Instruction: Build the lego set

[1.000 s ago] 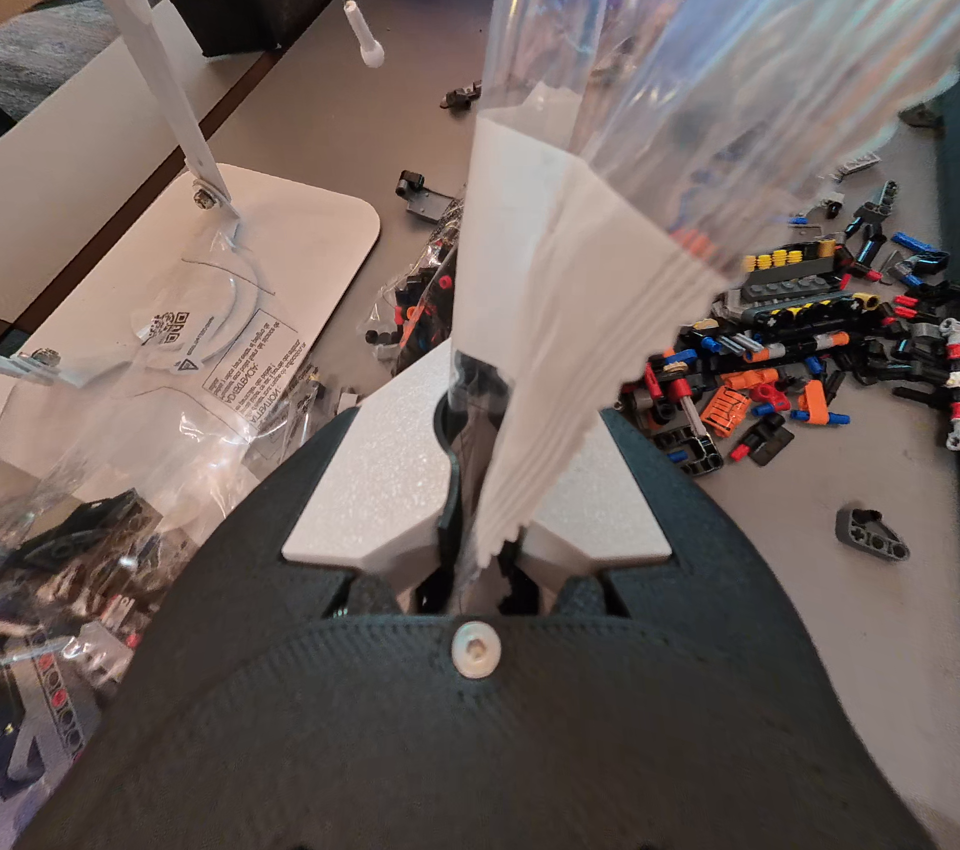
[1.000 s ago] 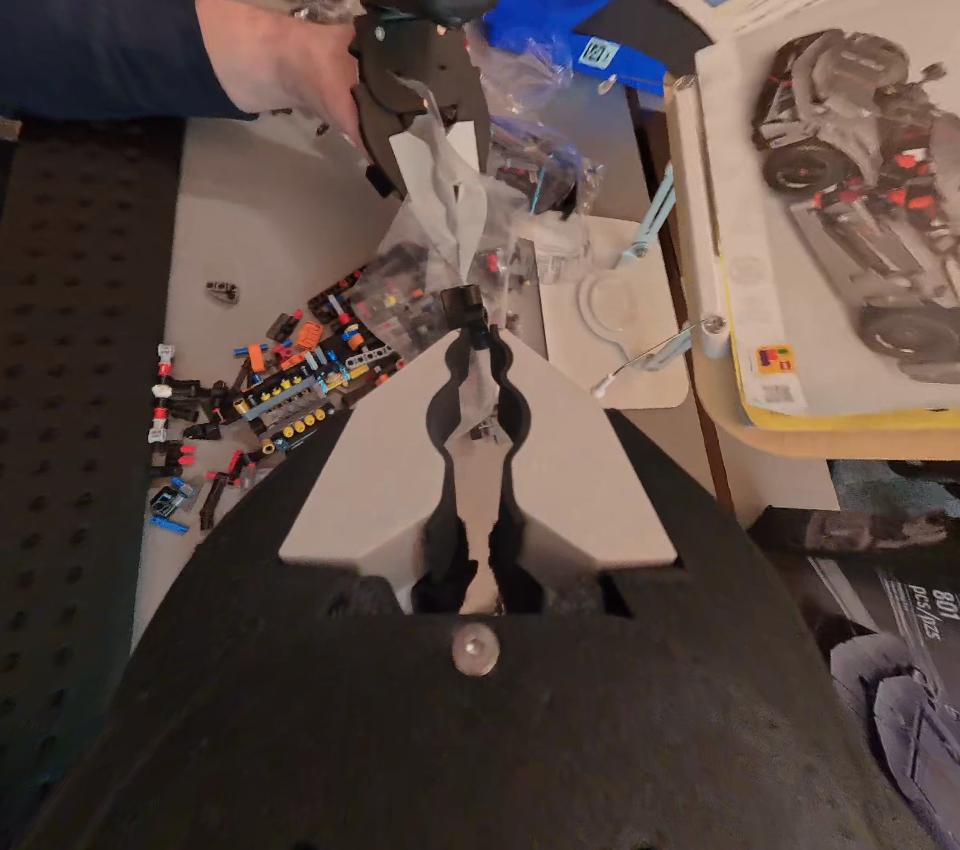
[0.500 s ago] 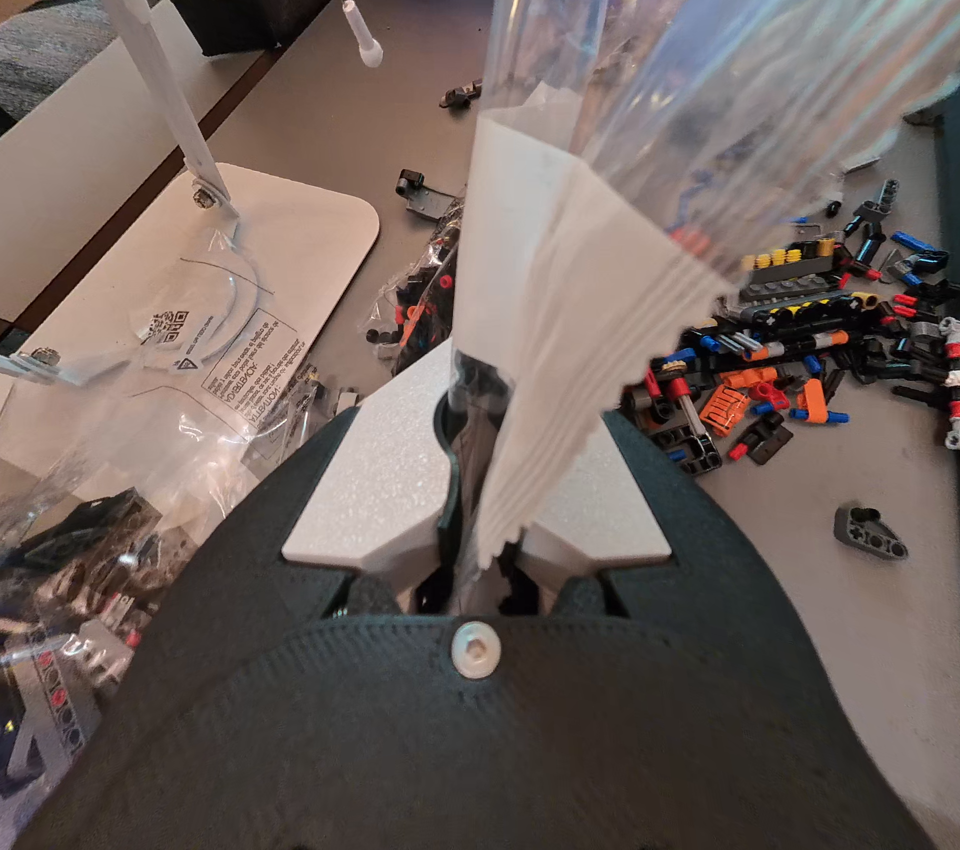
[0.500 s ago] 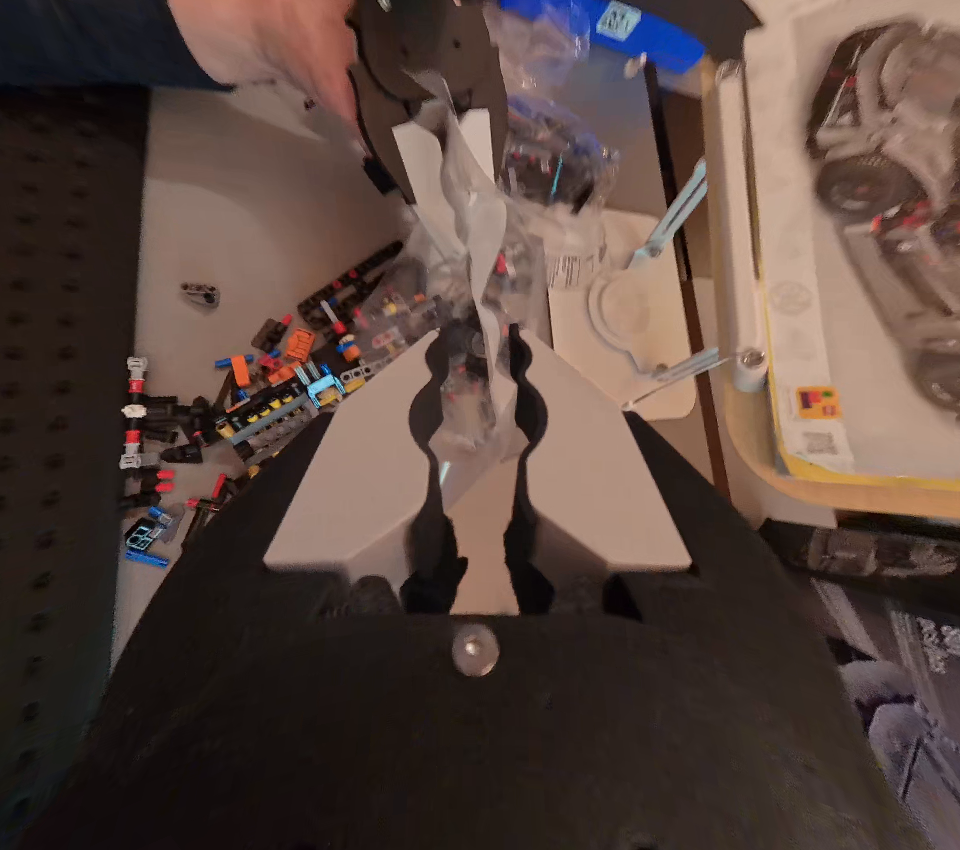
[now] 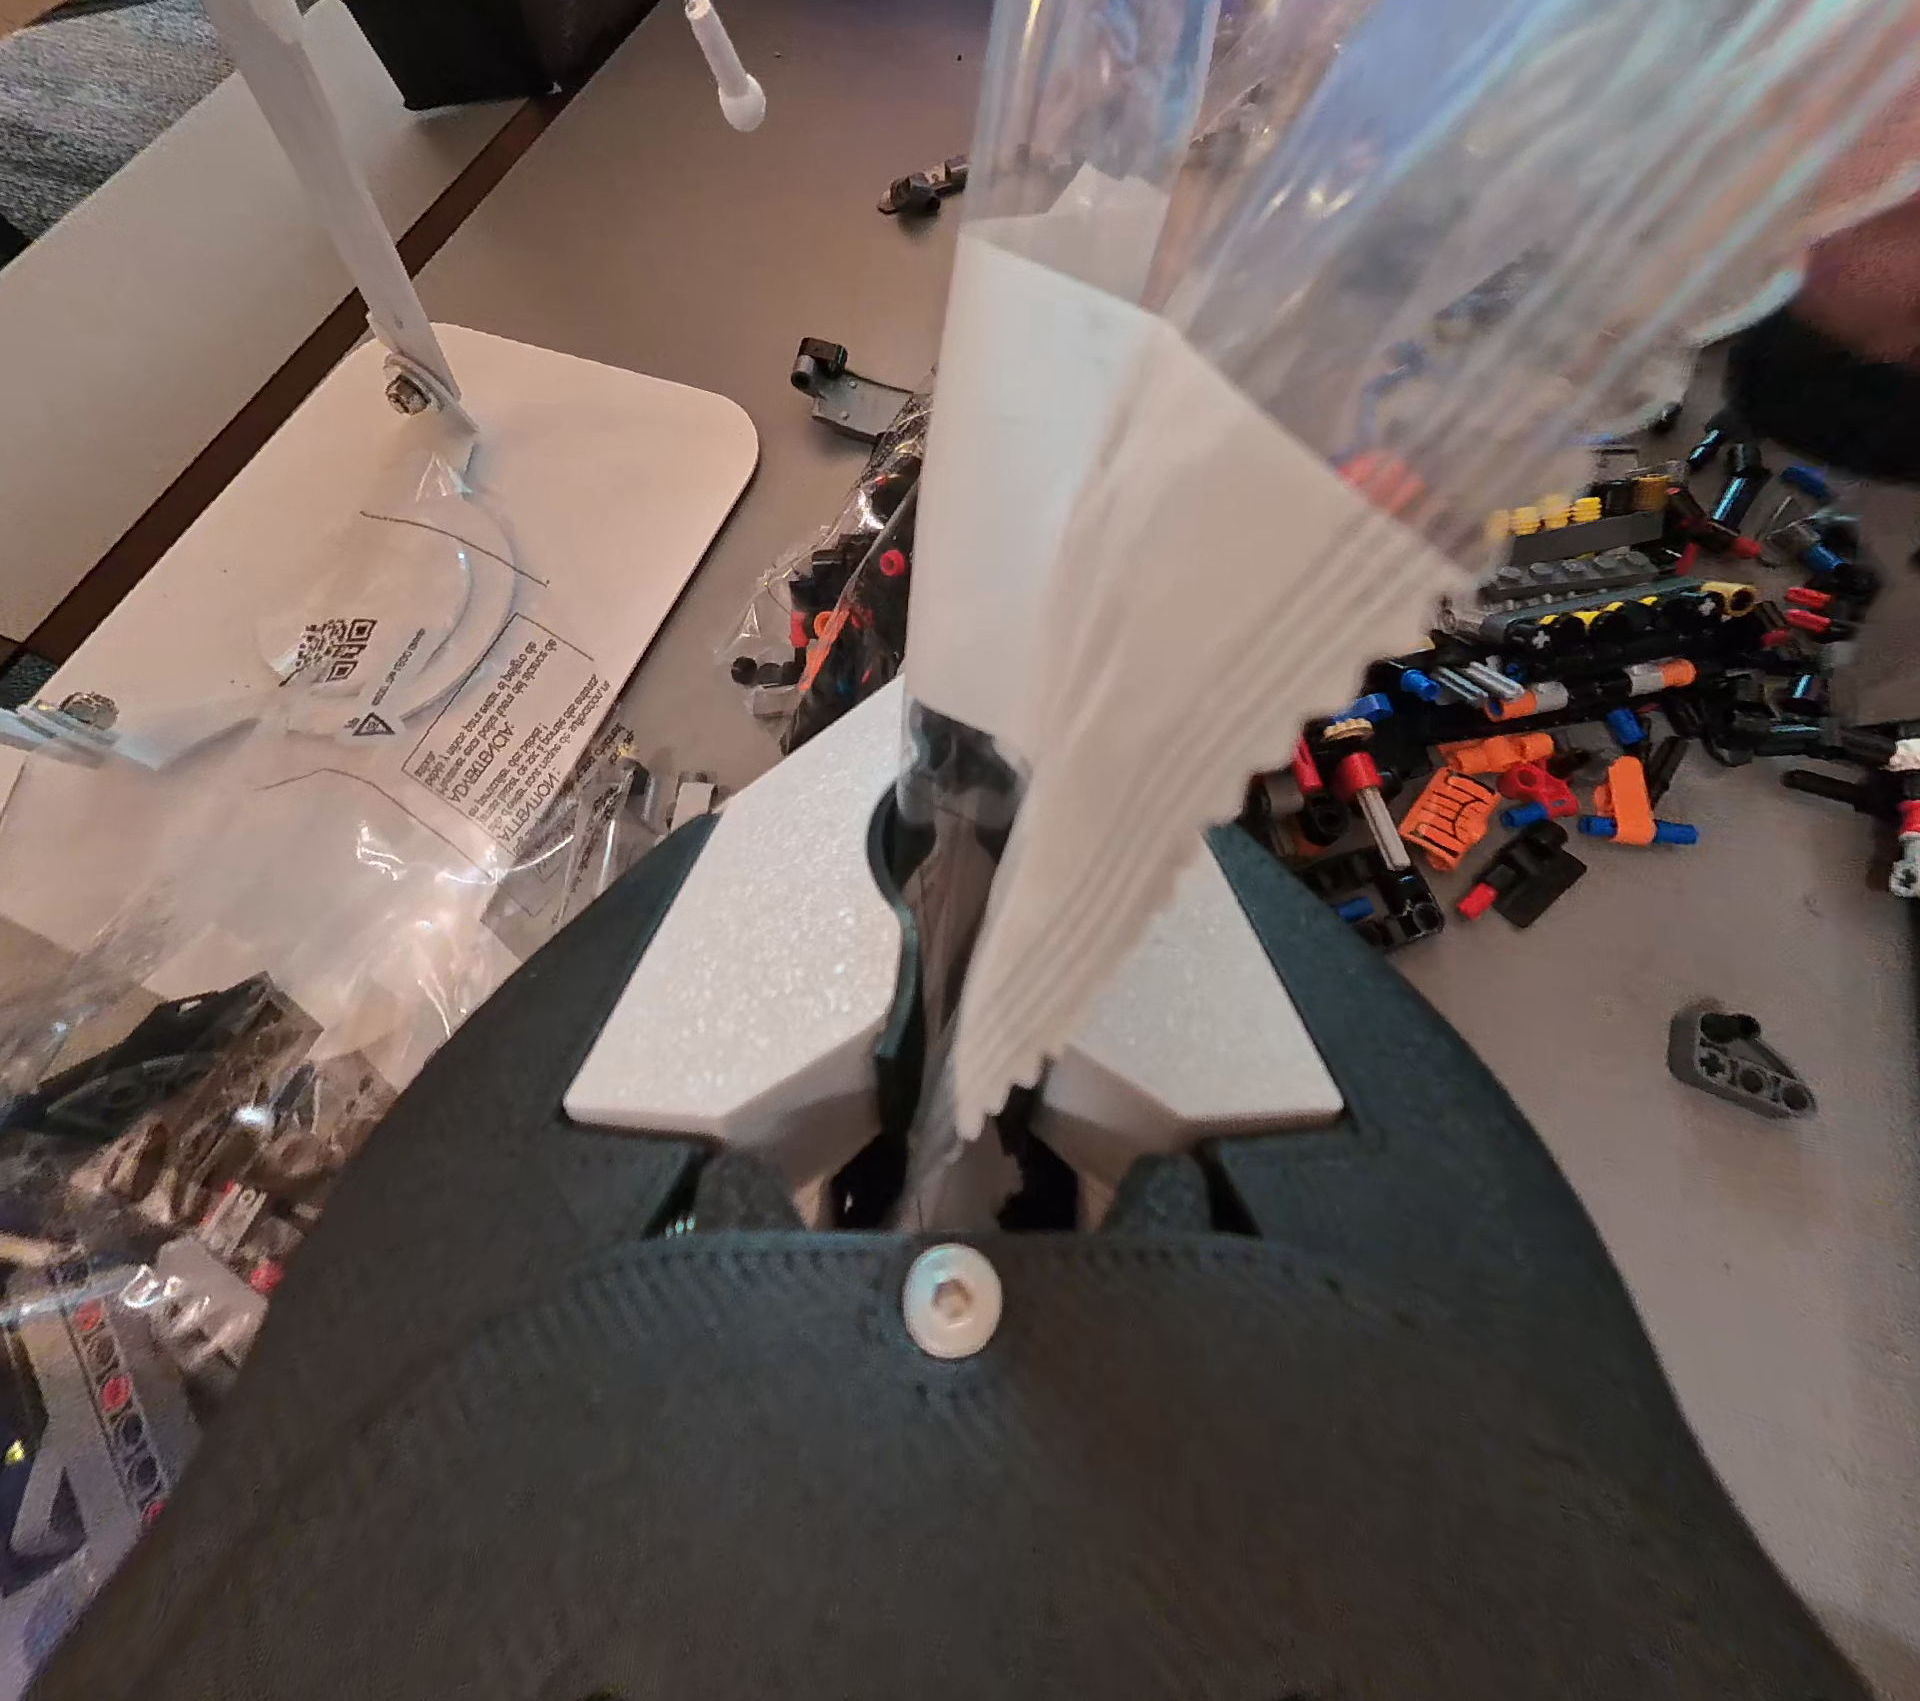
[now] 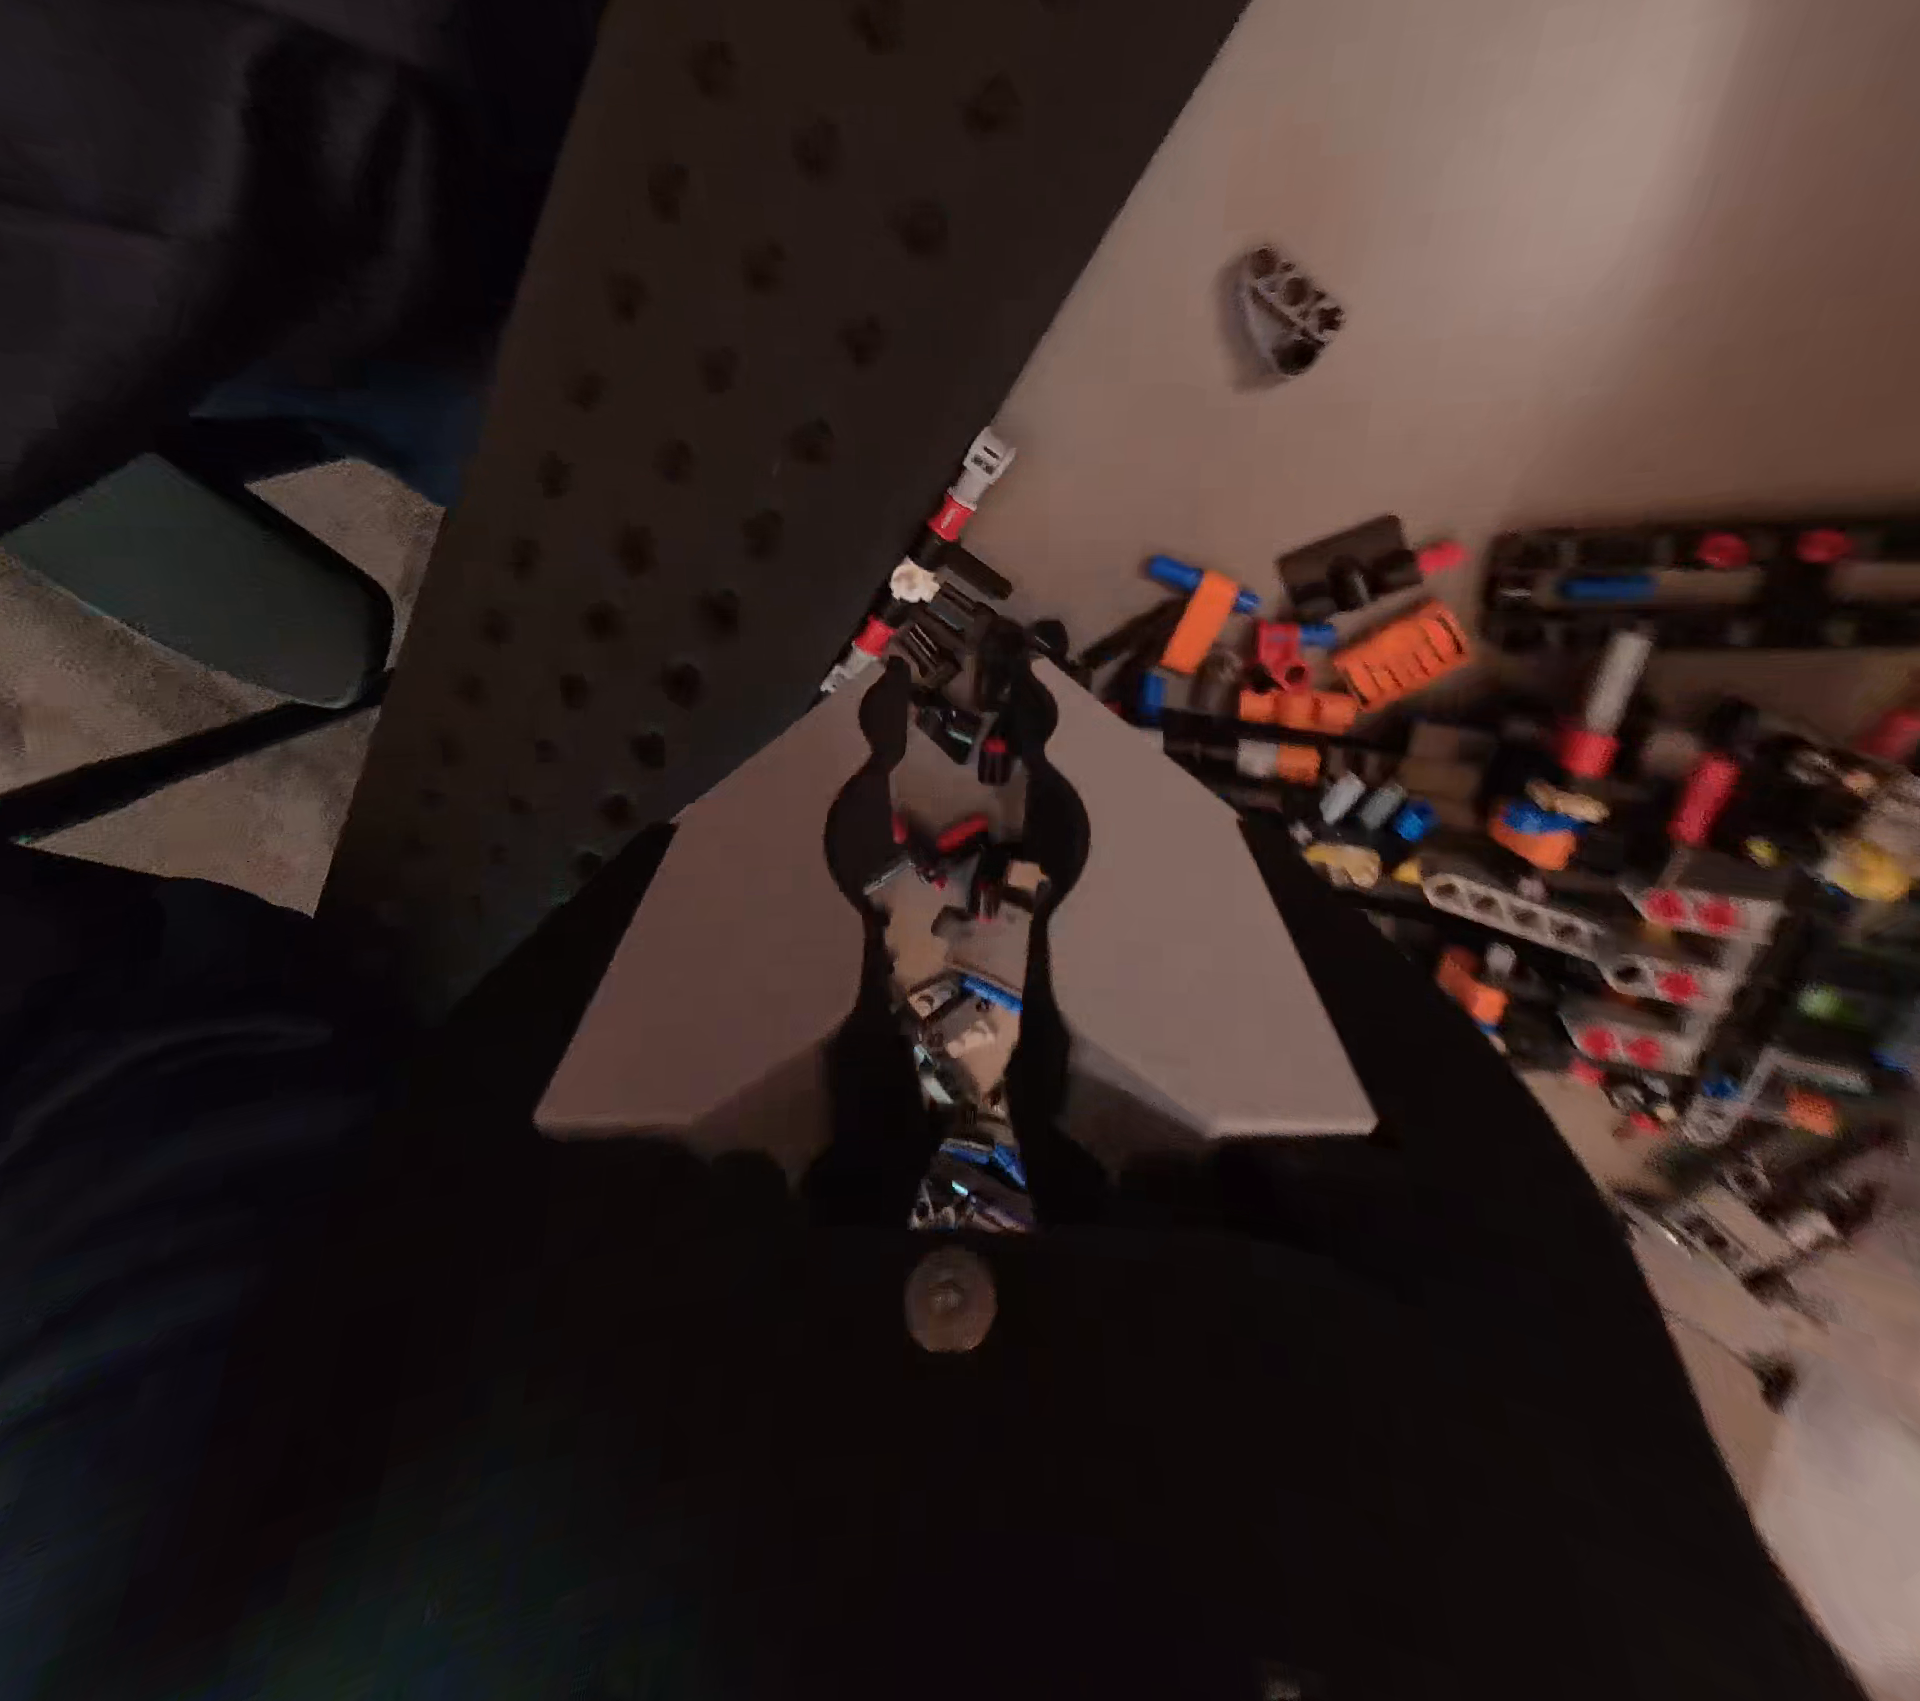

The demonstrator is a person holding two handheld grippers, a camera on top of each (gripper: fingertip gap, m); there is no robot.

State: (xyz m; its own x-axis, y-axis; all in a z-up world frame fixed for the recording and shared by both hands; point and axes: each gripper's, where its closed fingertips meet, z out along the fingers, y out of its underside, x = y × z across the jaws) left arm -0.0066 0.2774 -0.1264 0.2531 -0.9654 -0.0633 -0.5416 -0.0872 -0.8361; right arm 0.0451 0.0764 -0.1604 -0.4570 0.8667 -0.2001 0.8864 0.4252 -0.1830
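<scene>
Left wrist view shows your left gripper (image 5: 961, 830) clamped on a clear plastic bag (image 5: 1351, 145); its white serrated edge (image 5: 1091, 716) runs down between the fingers. The loose lego pieces (image 5: 1558, 716) lie piled on the grey table (image 5: 1662, 1236) at 3 o'clock of that gripper. A single grey piece (image 5: 1740, 1061) sits apart from the pile at 4 o'clock. More bagged pieces (image 5: 842, 591) lie at 11 o'clock, beside a white stand base (image 5: 582, 488).

Right wrist view shows your right gripper (image 6: 956, 685) pointing down at the pile (image 6: 1558, 768), fingers parted with pieces visible through the gap. This frame is dark and blurred, so a grasp appears unlikely but cannot be ruled out. A black perforated board (image 6: 727, 301) lies at 11 o'clock.
</scene>
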